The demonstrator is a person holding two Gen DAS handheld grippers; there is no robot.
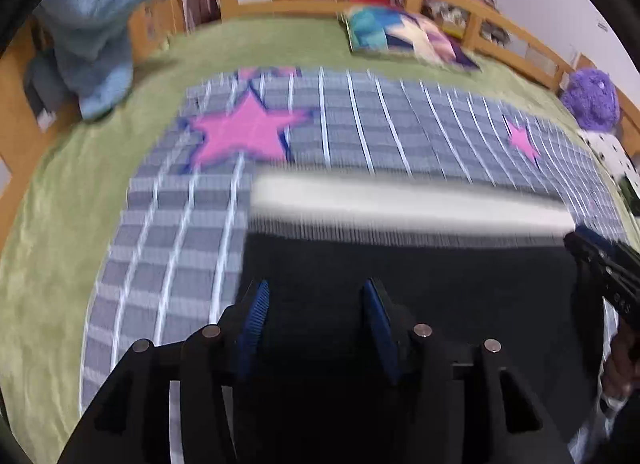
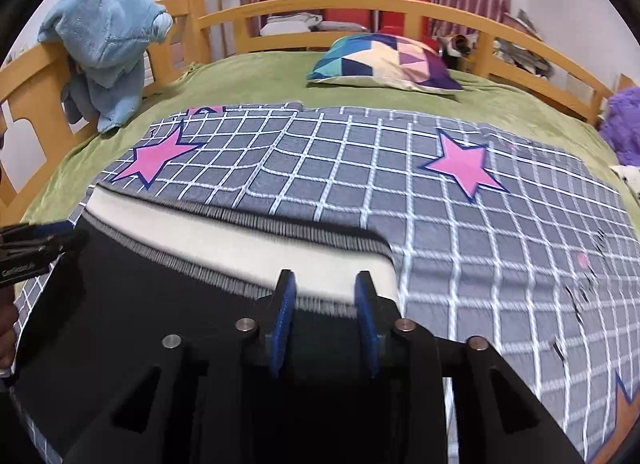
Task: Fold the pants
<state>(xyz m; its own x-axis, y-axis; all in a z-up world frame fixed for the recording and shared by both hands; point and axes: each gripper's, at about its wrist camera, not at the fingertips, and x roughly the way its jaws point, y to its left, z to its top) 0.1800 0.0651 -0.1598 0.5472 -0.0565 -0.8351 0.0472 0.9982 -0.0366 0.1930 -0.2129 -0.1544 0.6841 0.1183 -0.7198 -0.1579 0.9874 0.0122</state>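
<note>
Left wrist view: the left gripper (image 1: 314, 296) hangs over the black pants (image 1: 400, 276), its blue-padded fingers (image 1: 256, 316) set well apart with nothing between them. The pants lie on the grey checked sheet (image 1: 360, 123) with pink stars, their white waistband (image 1: 400, 199) on the far side from the gripper. The right gripper (image 1: 600, 260) shows at the waistband's right end. Beyond the sheet a patchwork pillow (image 1: 404, 35) lies on the green blanket (image 1: 60, 223). This view is blurred.

Right wrist view: the right gripper (image 2: 326, 288) sits at the right end of the waistband (image 2: 224, 240), fingers (image 2: 286, 312) parted, the band's edge lying between them unpinched. The pants (image 2: 160, 296) spread to the left of it across the sheet (image 2: 440, 223). The left gripper (image 2: 40, 244) is near the waistband's left end. A blue plush toy (image 2: 108, 43) hangs over the wooden bed rail (image 2: 36, 75), left of the pillow (image 2: 384, 59).
</note>
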